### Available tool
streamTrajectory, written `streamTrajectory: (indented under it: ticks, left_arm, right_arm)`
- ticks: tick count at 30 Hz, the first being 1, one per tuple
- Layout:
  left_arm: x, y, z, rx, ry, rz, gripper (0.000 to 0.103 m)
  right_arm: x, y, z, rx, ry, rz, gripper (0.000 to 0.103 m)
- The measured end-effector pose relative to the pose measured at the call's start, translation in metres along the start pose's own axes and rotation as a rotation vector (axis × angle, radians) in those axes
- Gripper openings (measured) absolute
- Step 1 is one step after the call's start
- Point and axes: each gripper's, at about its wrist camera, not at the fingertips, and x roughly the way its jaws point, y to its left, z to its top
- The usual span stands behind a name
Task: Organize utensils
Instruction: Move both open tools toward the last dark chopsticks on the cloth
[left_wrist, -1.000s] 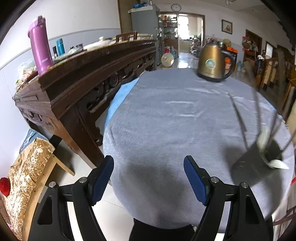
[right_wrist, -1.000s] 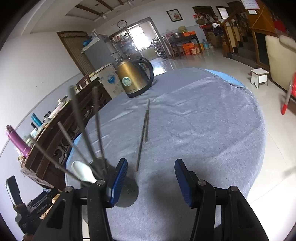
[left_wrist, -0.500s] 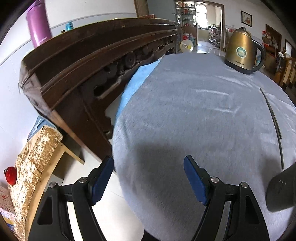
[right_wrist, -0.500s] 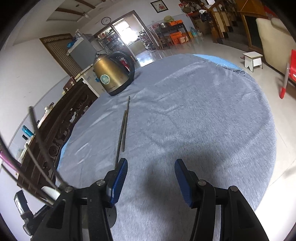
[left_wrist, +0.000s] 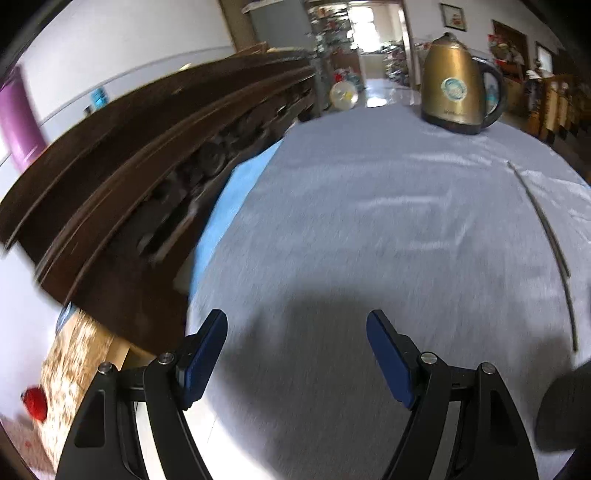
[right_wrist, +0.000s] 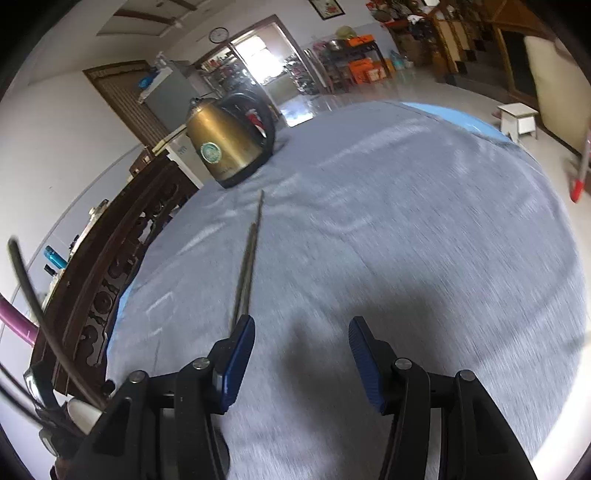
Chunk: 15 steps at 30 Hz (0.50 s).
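Two dark chopsticks (right_wrist: 249, 266) lie side by side on the grey tablecloth (right_wrist: 406, 240), pointing toward the kettle. Their near ends reach the left fingertip of my right gripper (right_wrist: 301, 354), which is open with nothing between its fingers. At the lower left a utensil holder is mostly hidden behind that gripper; a white spoon (right_wrist: 83, 411) and dark sticks (right_wrist: 33, 302) rise from it. My left gripper (left_wrist: 295, 350) hangs open and empty over the cloth near the table's left edge. There the chopsticks (left_wrist: 546, 240) lie far right and the dark holder (left_wrist: 565, 406) sits at the lower right edge.
A brass-coloured kettle (left_wrist: 458, 88) (right_wrist: 225, 147) stands at the table's far side. A dark carved wooden sideboard (left_wrist: 147, 177) runs along the left of the table, with a purple bottle (left_wrist: 18, 125) on it. A white stool (right_wrist: 519, 118) stands on the floor at right.
Both grippers have moved forward and lower over the table. The utensil holder has slid toward the edge of each view and the kettle looks nearer. Both stay open.
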Motion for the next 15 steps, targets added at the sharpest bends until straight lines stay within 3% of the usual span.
streamTrajectory:
  ticks: [6,10,15]
  left_arm:
    - [0.024,-0.041,0.042,0.093,-0.089,-0.152,0.078]
    - [0.031,-0.074,0.063,0.157,-0.134,-0.355,0.078]
    - [0.047,-0.115,0.081,0.196,-0.079,-0.529,0.078]
  right_arm:
    - [0.021,0.005,0.018,0.004,-0.014,0.034,0.056]
    - [0.037,0.0,0.027,0.015,-0.032,0.055,0.056]
    - [0.054,-0.016,0.032,0.066,-0.047,0.075,0.056]
